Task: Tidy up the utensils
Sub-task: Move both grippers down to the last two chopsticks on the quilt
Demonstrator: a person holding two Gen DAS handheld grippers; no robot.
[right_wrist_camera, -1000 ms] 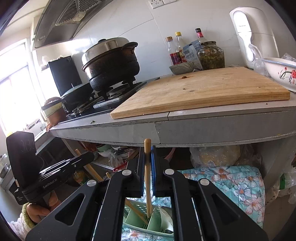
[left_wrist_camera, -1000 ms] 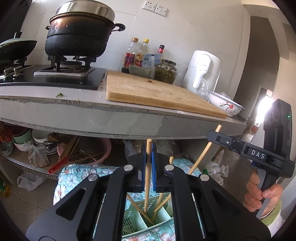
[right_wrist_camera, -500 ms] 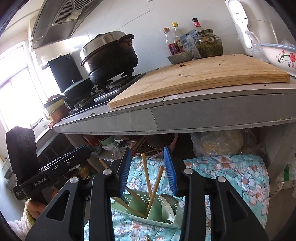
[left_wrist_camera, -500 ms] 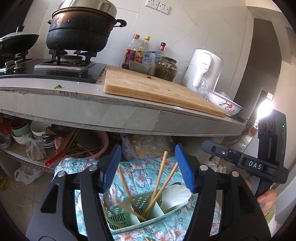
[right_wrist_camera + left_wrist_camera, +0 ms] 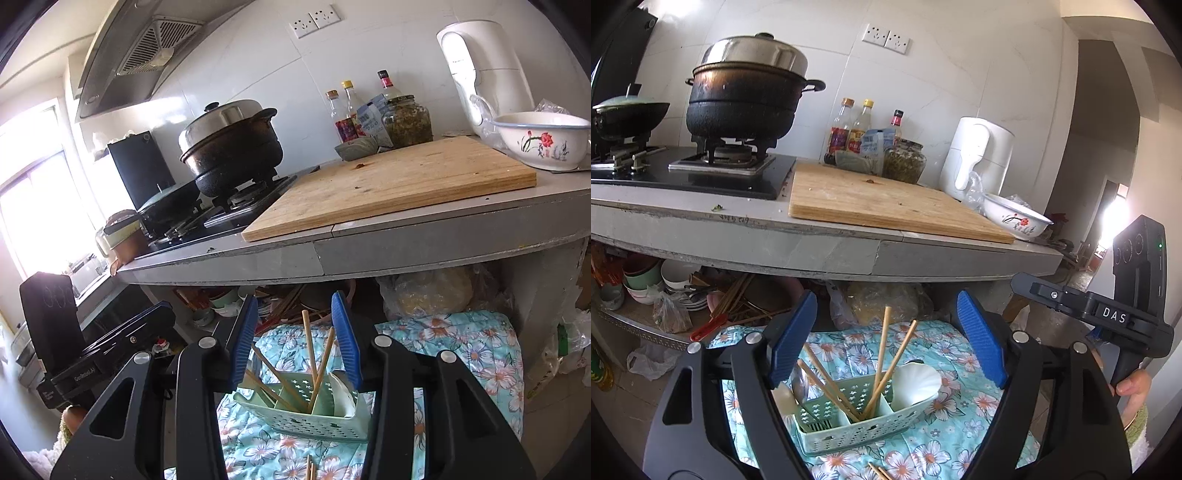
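Both the left gripper and right gripper have just been opening with nothing between them, leaving the chopsticks standing in the green basket.

Both wrist cameras sit low, looking slightly downward along their own grippers toward the kitchen surface at 12 o'clock. Each sees the green utensil basket close below. Both share the chopping board and pot, the right view from farther right.
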